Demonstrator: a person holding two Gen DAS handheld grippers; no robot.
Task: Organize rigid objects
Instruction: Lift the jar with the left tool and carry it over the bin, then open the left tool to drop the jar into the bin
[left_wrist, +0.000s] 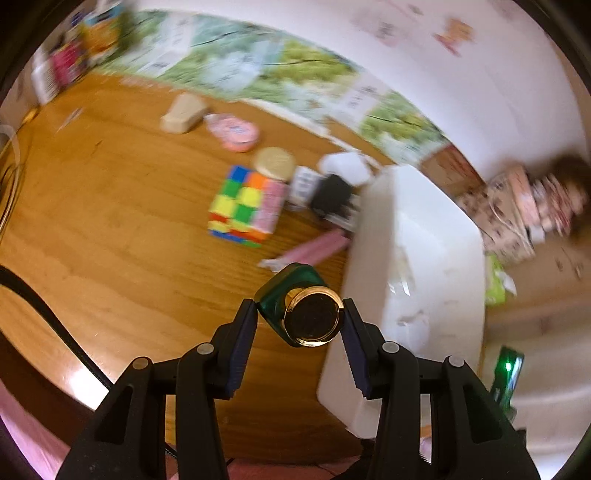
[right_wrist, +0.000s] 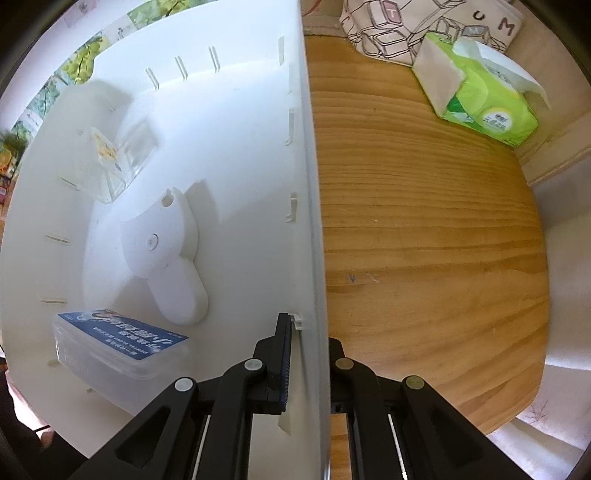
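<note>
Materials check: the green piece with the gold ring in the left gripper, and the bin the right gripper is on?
Green bottle: translucent deep green body, glossy, so glass or hard plastic; blur leaves it open. Its gold cap shines like polished metal or metallised plastic. White bin: matte, opaque white with moulded ribs and slots along the wall, most likely injection-moulded plastic.

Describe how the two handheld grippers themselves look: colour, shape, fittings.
Both grippers are matte black plastic. The left gripper has angular linkage arms with round silver pivot pins and dark blue ribbed pads on its fingers. A black cable trails off its left side. The right gripper matches: black links, silver pins, a blue ribbed pad. No sleeves or hands are visible.
</note>
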